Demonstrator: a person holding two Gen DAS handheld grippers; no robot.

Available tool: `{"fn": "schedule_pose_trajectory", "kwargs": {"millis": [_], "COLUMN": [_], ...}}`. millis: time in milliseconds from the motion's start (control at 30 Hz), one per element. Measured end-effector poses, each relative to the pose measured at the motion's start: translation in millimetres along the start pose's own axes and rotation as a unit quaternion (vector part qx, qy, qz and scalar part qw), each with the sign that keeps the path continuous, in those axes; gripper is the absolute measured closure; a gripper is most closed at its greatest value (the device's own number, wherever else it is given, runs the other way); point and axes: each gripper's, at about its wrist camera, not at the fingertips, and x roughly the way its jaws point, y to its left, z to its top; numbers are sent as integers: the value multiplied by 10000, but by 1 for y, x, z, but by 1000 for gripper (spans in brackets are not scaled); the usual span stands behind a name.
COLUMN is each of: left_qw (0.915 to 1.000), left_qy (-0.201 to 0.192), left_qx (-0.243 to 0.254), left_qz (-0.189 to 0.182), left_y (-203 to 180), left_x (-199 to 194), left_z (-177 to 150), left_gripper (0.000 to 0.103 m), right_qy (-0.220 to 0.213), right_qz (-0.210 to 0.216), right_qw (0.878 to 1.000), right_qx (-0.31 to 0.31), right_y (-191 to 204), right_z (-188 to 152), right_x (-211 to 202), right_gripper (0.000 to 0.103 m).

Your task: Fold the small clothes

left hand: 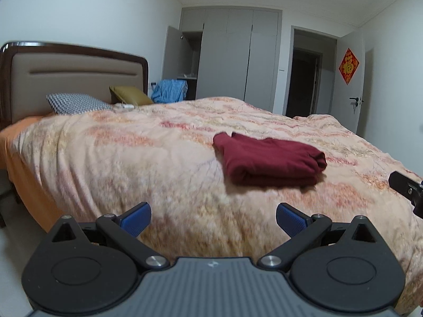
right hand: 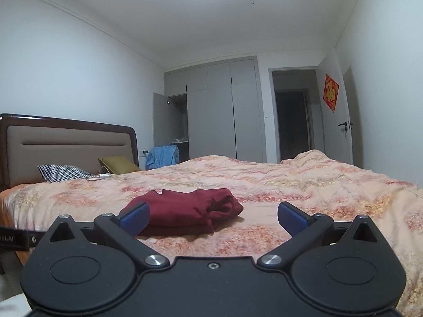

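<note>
Now folded maroon garment (left hand: 269,159) lying on the quilt (left hand: 132,153), left claw (left hand: 213,218) and right claw (right hand: 213,218) both spread apart, empty.

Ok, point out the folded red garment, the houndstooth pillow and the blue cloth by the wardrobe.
folded red garment (left hand: 267,159), left wrist view, middle of its top layer.
houndstooth pillow (left hand: 76,103), left wrist view, centre of its patterned face.
blue cloth (right hand: 162,154), right wrist view, middle of the draped fabric.

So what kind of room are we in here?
A home bedroom, most likely: a bed with a padded headboard and pillows, and built-in grey wardrobes by the doorway. A folded dark red garment lies on the quilt.
</note>
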Motion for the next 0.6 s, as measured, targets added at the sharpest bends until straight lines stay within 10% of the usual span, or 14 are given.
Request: {"fn": "schedule_pose_trajectory", "kwargs": {"millis": [600], "left_qw": [9990], "left_qy": [312], "left_qx": [-300], "left_qz": [133], "left_y": [12], "left_x": [10], "left_z": [-10], "left_gripper": [0], "right_qy": [468], "right_qz": [42], "right_qw": [9989], "right_qx": [87], "right_y": [-2], "right_z": [-8], "right_x": [19], "right_gripper": [0]}}
